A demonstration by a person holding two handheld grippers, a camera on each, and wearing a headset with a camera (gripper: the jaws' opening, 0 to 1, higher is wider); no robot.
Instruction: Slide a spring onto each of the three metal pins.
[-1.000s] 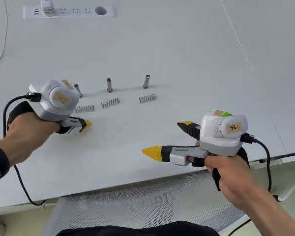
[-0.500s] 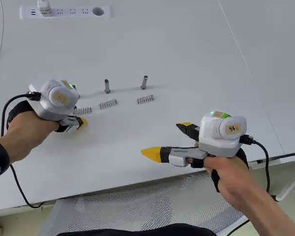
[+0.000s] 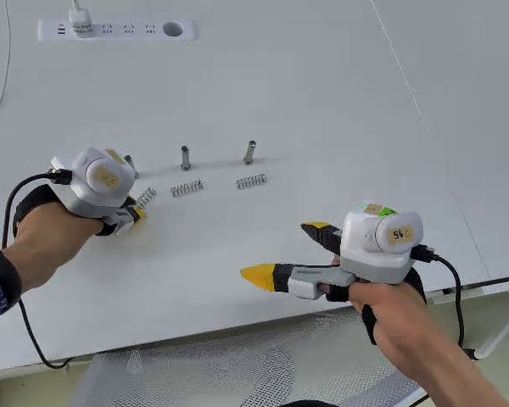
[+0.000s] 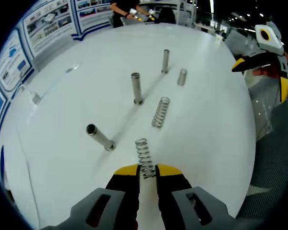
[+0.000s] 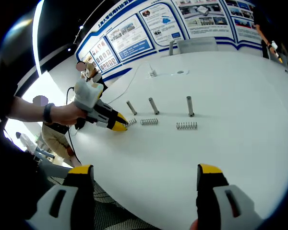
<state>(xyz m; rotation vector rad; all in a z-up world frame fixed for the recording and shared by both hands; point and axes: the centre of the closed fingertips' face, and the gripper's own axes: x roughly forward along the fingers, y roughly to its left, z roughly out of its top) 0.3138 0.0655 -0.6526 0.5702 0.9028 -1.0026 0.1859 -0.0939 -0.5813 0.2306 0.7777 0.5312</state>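
Silvery wire made up all three springs, which sat on the white table (image 3: 339, 102) just in front of a row of three short steel pins standing upright. The left spring (image 4: 144, 158) was a thin, open coil. Its near end was pinched between the yellow tips of the left gripper (image 4: 143, 171), whose jaws were closed on it. In the head view its long axis ran on a slant, from those tips up and away toward the left pin (image 3: 132, 164), out of line with the other two. Whether its far end touched the table could not be told.

The middle spring (image 3: 187, 187) and the right spring (image 3: 252, 181) lay flat, their long axes running left to right along the row. Each lay near but apart from its own pin, the middle pin (image 3: 186, 158) and the right pin (image 3: 250, 153).

The right gripper (image 3: 284, 252) hung near the table's front edge, well apart from the row. It pointed left, with its jaws spread wide and nothing between them. A power strip (image 3: 117, 30) lay at the far side.
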